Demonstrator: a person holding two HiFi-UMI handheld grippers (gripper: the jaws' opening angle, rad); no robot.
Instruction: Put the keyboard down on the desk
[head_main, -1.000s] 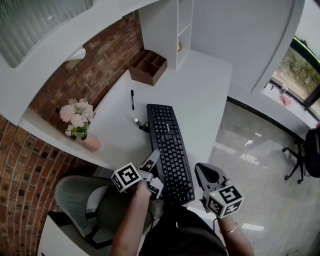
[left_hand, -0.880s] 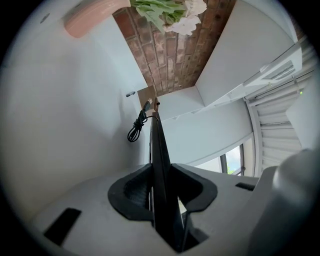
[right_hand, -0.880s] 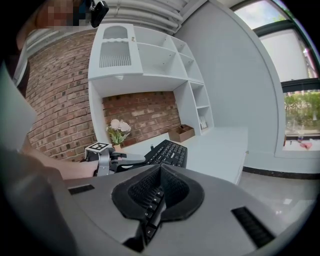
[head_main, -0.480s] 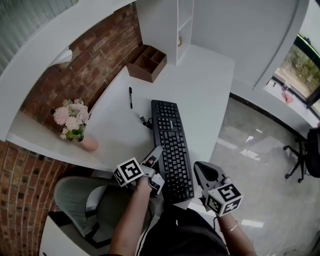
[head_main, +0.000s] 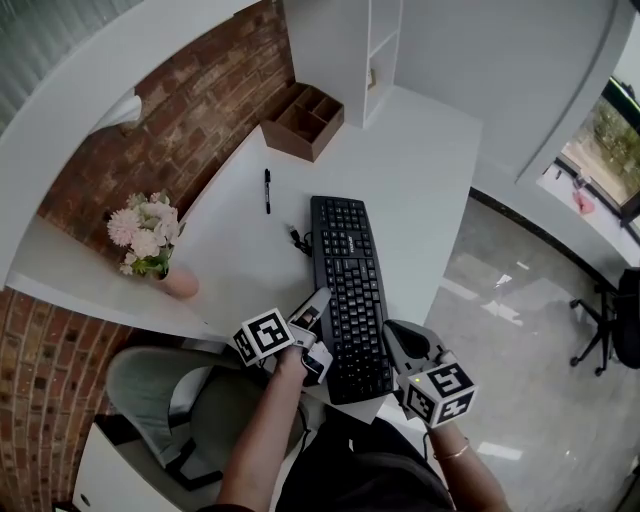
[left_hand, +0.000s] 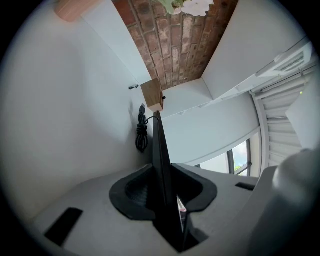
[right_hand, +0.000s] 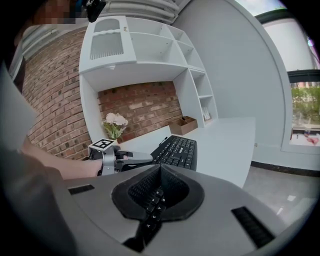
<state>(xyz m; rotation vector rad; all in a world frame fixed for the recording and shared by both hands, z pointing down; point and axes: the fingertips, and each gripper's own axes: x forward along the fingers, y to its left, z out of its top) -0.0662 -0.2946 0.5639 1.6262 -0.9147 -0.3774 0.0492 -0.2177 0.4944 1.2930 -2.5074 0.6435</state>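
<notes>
The black keyboard (head_main: 350, 290) lies lengthwise over the white desk (head_main: 420, 190), its near end sticking out past the desk's front edge. My left gripper (head_main: 320, 338) is shut on the keyboard's left near edge. In the left gripper view the keyboard (left_hand: 161, 150) shows edge-on as a thin black blade between the jaws of that gripper (left_hand: 167, 200). My right gripper (head_main: 392, 342) is shut on the right near corner, and keys (right_hand: 152, 202) show between its jaws. The keyboard's coiled cable (left_hand: 142, 137) rests on the desk. I cannot tell whether the keyboard touches the desk.
A wooden organiser (head_main: 303, 120) stands at the back by the brick wall. A black pen (head_main: 267, 190) lies left of the keyboard. Flowers in a pink vase (head_main: 160, 245) stand on a side ledge. A chair (head_main: 170, 400) is below left, and floor lies right of the desk.
The keyboard has shifted slightly right and away over the desk with both grippers still on it. The grips are unchanged.
</notes>
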